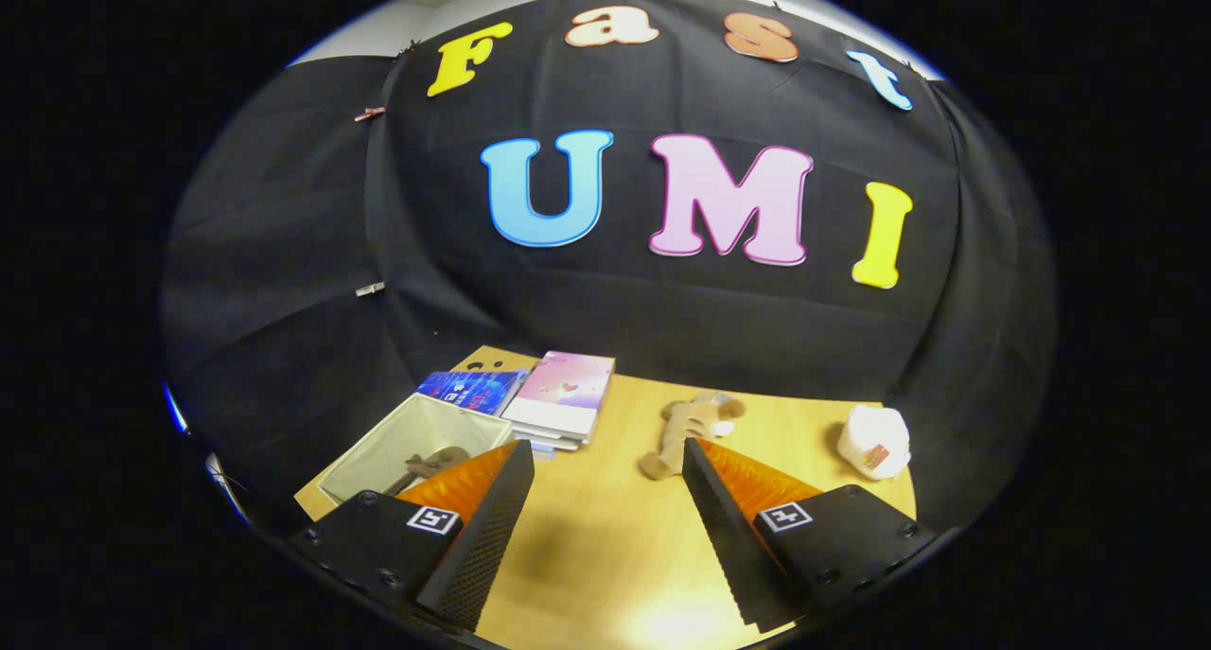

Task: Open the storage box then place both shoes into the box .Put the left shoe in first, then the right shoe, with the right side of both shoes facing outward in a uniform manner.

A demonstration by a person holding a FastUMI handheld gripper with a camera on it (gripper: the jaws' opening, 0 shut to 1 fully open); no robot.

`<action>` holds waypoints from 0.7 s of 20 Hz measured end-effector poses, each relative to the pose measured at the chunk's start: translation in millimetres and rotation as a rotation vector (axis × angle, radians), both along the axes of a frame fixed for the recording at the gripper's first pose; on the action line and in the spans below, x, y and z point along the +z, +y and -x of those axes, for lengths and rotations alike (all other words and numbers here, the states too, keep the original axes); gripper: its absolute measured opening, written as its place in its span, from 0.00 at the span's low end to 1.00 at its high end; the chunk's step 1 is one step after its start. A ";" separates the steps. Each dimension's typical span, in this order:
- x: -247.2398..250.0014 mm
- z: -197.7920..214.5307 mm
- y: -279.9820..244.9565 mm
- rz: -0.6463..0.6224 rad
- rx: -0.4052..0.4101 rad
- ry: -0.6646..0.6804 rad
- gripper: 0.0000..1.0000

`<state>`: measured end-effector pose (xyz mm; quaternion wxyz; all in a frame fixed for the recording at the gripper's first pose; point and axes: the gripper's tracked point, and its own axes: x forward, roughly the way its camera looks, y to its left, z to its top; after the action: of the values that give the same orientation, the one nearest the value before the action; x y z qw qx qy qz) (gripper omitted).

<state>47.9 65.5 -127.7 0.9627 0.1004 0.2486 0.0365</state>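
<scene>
We've got the wooden table [605, 536] taking up most of the lower scene, with the black cloth booth wall behind it. Biggest thing on it is the storage box [378, 451] — a pale fabric bin with its top open, sitting off past the left finger, near the table's left edge. Inside it we can make out a brownish shoe [430, 464] lying on the bottom, partly hidden by the left finger, so we can't tell which way it faces.

Just behind the box there's a stack of books [560, 399] with a pinkish cover on top, and a blue book [470, 390] lying flat beside it, touching or nearly so.

Next down in size — the gripper [605, 461] itself, held above the table with its fingers spread wide apart and nothing between them but bare tabletop.

Just beyond the right finger lies a tan shoe [683, 428] on its side on the table, well apart from the box. It looks soft and floppy, details too blurry to say more.

Smallest is a white roundish bundle [872, 442] with a small label, over by the right edge.
</scene>
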 end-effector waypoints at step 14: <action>27.9 75.2 -178.5 0.077 -0.174 -0.143 0.98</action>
<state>-27.3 -113.0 -99.8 0.9806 0.0815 0.1710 -0.0499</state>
